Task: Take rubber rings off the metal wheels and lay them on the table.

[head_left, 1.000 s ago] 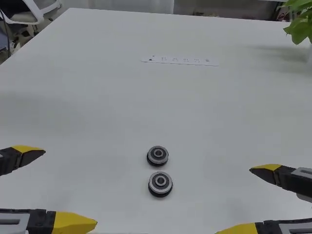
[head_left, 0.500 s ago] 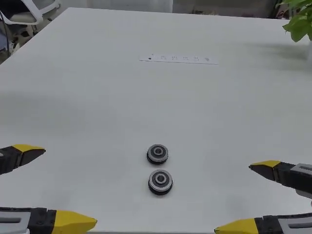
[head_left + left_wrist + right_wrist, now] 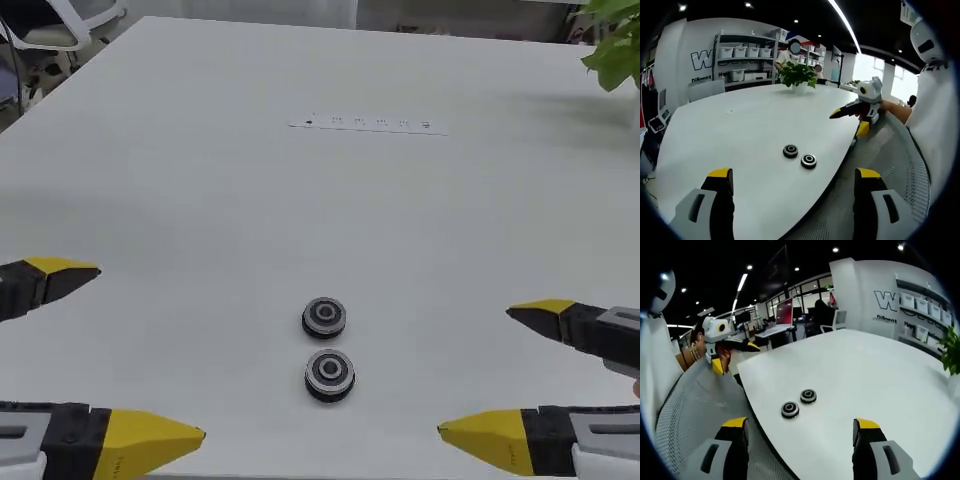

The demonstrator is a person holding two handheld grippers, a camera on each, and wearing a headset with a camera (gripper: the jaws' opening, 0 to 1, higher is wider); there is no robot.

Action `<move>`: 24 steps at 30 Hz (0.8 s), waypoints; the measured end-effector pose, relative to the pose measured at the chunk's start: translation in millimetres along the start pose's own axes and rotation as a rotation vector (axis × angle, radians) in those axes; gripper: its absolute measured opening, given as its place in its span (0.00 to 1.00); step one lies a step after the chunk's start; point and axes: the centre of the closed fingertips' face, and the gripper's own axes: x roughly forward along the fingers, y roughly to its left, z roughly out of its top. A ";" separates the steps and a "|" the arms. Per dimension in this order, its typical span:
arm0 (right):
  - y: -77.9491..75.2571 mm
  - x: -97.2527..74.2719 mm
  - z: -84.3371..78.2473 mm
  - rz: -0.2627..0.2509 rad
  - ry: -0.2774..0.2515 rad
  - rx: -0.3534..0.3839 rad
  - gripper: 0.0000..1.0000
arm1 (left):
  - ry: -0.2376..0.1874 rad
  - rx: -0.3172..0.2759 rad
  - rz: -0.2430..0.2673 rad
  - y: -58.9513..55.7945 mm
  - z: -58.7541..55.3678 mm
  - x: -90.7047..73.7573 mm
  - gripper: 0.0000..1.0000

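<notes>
Two small metal wheels with black rubber rings lie flat on the white table, one (image 3: 324, 318) just behind the other (image 3: 329, 375); they also appear as the far wheel (image 3: 790, 150) and near wheel (image 3: 808, 161), and as wheel (image 3: 808, 396) and wheel (image 3: 789, 409). My left gripper (image 3: 95, 355) stands open at the table's near left, well apart from the wheels. My right gripper (image 3: 490, 370) is open at the near right, also clear of them. Both grippers hold nothing: left gripper (image 3: 790, 185), right gripper (image 3: 799, 432).
A thin white strip with small markings (image 3: 367, 124) lies across the far middle of the table (image 3: 200, 200). A green plant (image 3: 612, 45) stands at the far right corner, a chair (image 3: 50, 30) beyond the far left. The table's near edge runs just under the grippers.
The right gripper's jaws have slid a little left and further into the picture; the left gripper's upper jaw has risen slightly. The wheels have not moved.
</notes>
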 end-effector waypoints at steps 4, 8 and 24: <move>-2.5 1.7 19.5 0.007 -0.044 -0.014 0.85 | -0.002 0.032 -0.017 -4.2 8.4 0.2 0.99; -2.4 2.8 38.9 0.017 -0.086 -0.032 0.85 | -0.012 0.060 -0.032 -7.8 18.0 3.6 0.99; 3.6 24.5 99.9 0.113 -0.162 -0.151 0.83 | -0.116 0.233 -0.091 -15.3 72.6 5.9 0.99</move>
